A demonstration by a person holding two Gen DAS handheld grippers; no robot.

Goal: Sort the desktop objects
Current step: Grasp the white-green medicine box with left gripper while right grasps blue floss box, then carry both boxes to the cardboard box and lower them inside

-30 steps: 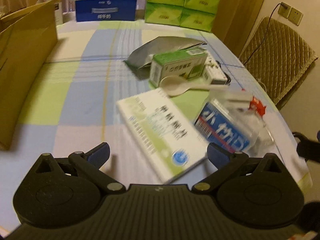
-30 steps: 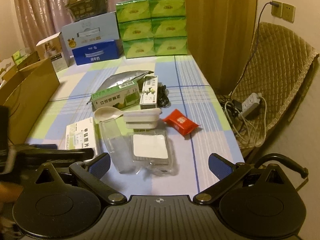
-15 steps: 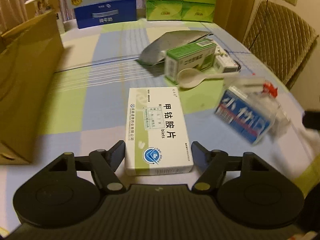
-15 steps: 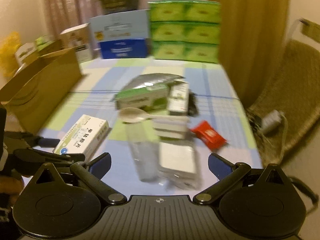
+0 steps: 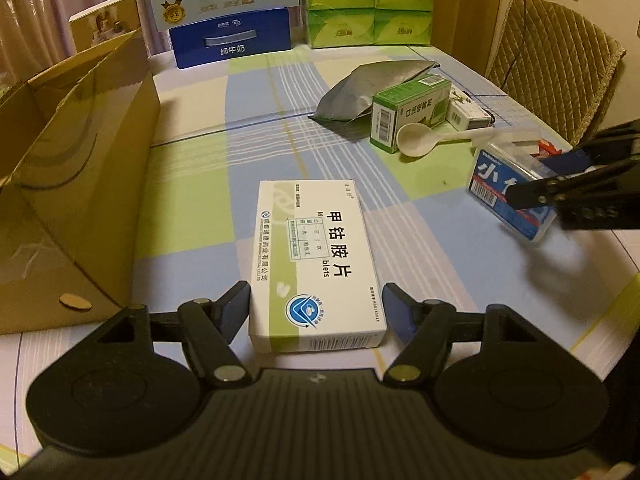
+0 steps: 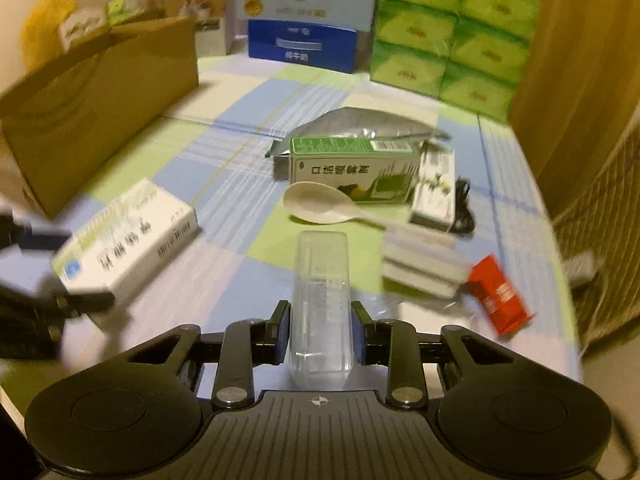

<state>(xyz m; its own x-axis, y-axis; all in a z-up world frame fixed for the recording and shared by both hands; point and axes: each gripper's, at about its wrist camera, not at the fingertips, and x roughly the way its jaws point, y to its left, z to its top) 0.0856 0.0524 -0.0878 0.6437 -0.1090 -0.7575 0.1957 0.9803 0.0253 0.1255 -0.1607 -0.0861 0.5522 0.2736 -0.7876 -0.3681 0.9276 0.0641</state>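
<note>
A white and green medicine box (image 5: 316, 248) lies flat on the checked tablecloth (image 5: 192, 192). My left gripper (image 5: 316, 304) is shut on its near end, a pad against each long side. A clear plastic case (image 6: 320, 280) lies lengthwise between the pads of my right gripper (image 6: 321, 328). Those jaws are closing and the pads touch its sides. In the left wrist view the same case (image 5: 500, 184) shows a blue label at the right edge, with the right gripper (image 5: 548, 178) around it.
An open cardboard box (image 5: 80, 160) stands at the left. Behind lie a green carton (image 6: 356, 168), a white spoon (image 6: 320, 204), a silver pouch (image 5: 368, 84), stacked white trays (image 6: 420, 264) and a red packet (image 6: 500, 296). Green tissue packs (image 5: 368, 0) line the back; a chair (image 5: 552, 60) stands right.
The left gripper moved onto the medicine box and its jaws narrowed onto it. The right gripper dropped forward to the clear case and its jaws came in from wide to its sides.
</note>
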